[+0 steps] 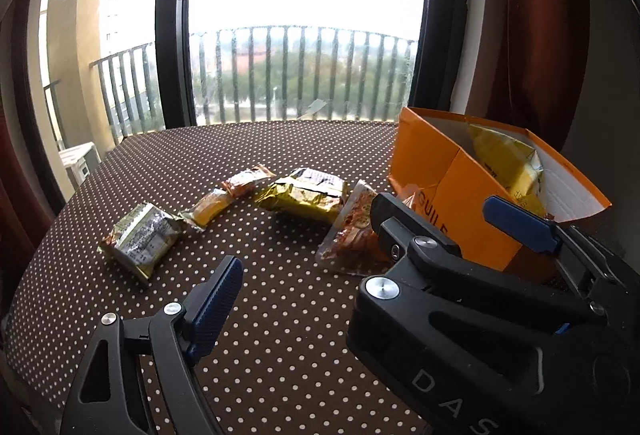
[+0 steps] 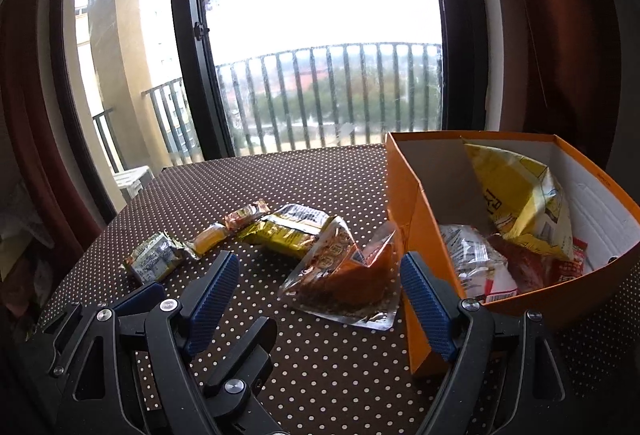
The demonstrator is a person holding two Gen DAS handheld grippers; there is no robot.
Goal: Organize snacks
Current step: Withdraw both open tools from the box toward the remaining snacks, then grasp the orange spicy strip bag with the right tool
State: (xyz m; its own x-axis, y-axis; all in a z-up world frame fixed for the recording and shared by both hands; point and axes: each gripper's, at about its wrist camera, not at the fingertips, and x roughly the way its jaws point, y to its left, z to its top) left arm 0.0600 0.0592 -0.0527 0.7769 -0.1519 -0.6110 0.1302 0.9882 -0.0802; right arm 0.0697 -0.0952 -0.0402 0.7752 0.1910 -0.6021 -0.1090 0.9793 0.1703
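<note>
Several snack packets lie in a row on the dotted tablecloth: a silver-olive one [image 1: 140,239] [image 2: 154,261], a small yellow one [image 1: 208,211] [image 2: 208,239], a small orange one [image 1: 246,181] [image 2: 246,213] and a gold one [image 1: 304,195] [image 2: 288,229]. A clear pouch with orange-red contents [image 1: 348,235] [image 2: 344,279] lies beside the orange box [image 1: 480,211] [image 2: 408,195]. The box holds a yellow bag [image 2: 520,203] and other packets. My right gripper [image 2: 320,257] is open, and the pouch lies just ahead of its jaws. My left gripper [image 1: 320,267] is open and empty, close on its left; its right finger is hidden.
The brown dotted table [image 1: 280,335] ends at a tall window with a balcony railing [image 2: 340,95] behind it. Dark red curtains [image 2: 560,35] hang at both sides. The box stands at the table's right; bare cloth lies in front of the packets.
</note>
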